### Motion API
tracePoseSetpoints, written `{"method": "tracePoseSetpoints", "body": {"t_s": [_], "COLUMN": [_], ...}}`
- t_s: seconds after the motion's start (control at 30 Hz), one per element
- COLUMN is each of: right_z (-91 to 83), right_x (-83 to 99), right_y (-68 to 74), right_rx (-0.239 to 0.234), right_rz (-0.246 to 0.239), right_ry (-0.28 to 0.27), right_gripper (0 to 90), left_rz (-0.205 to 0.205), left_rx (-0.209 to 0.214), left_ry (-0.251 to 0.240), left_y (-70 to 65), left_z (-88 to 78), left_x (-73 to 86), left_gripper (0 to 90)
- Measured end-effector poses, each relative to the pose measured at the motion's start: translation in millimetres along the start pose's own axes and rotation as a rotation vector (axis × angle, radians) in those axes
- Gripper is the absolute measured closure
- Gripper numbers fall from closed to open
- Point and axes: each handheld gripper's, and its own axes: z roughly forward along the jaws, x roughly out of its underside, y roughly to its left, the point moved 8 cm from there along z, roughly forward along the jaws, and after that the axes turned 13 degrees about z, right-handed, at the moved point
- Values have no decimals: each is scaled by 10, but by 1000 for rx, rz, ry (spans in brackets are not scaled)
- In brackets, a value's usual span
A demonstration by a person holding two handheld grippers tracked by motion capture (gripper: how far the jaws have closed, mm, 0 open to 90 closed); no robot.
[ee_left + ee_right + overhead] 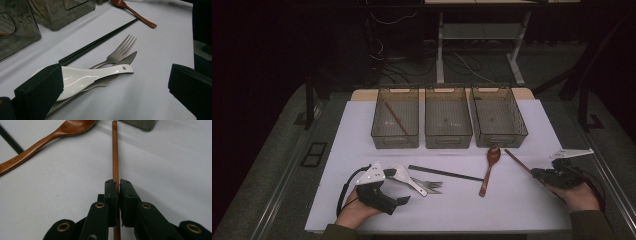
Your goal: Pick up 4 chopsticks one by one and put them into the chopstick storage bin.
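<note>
Your right gripper (118, 186) pinches 1 brown wooden chopstick (115, 152) just right of the wooden spoon (50, 138); light, stiff and slippery, it pivots unless gripped nearer mid-length, while your left gripper (115, 87) rests spread.

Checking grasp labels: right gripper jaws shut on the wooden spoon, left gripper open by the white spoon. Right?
Not the spoon. In the right gripper view the right gripper has its jaws shut on the brown chopstick; the wooden spoon lies free beside it. The left gripper is open by the white spoon.
</note>
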Motion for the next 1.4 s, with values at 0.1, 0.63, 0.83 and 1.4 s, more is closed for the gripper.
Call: {"method": "tracePoseSetpoints", "body": {"t_s": [0.1, 0.63, 0.83, 1.4], "right_z": [-48, -192, -187, -183], "right_x": [-21, -121, -153, -273], "right_y": [18, 254, 345, 626], "right_rx": [-10, -103, -135, -208], "right_rz": [-3, -64, -91, -150], "right_ry": [-11, -67, -74, -99], "right_gripper": [843, 843, 843, 843], "left_rz": [0, -4, -4, 1], "left_rx": [-1, -3, -3, 0], "left_ry": [0, -3, -5, 2], "left_y": [2, 16, 18, 7], "left_z": [-1, -8, -7, 7], "left_x": [0, 7, 6, 2], "left_gripper": [0, 0, 0, 0]}}
